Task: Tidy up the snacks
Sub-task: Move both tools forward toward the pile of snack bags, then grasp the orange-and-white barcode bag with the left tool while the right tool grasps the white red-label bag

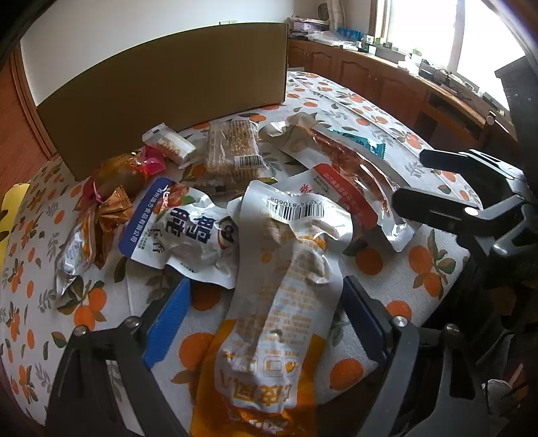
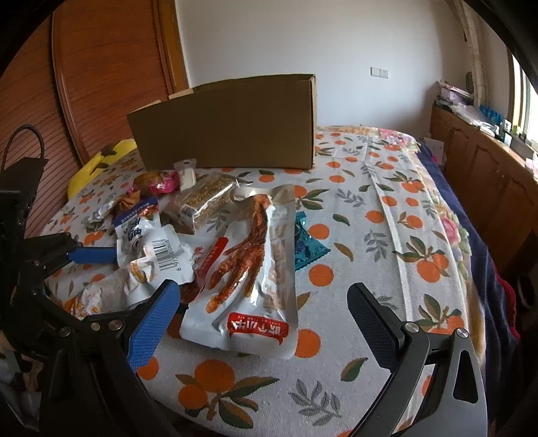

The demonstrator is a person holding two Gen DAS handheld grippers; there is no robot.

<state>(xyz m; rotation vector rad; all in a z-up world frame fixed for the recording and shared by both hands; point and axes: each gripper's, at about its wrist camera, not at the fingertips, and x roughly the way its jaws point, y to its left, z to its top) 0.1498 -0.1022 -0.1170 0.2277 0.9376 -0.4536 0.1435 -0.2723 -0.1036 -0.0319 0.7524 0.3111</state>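
A lived-in room of a home, seemingly a bedroom. Shown by the white cloth printed with oranges and leaves (image 2: 386, 235) spread over a bed-like surface with a dark blue flowered blanket (image 2: 470, 242) at right, the slatted reddish wooden door (image 2: 101, 67) at upper left, the cluttered low wooden cabinets (image 1: 370, 74) under a bright window (image 1: 437, 30) at upper right, and a wall switch (image 2: 379, 72) on plain white wall.

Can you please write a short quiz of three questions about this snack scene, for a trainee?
1. True or false: the left gripper has its pads pressed on the orange packet.
2. Which packet lies between the right gripper's fingers? A) chicken-feet packet B) teal packet
3. What stands behind the snacks?

Key: 1 false, jaws open around it. 2 A. 3 a cardboard box.
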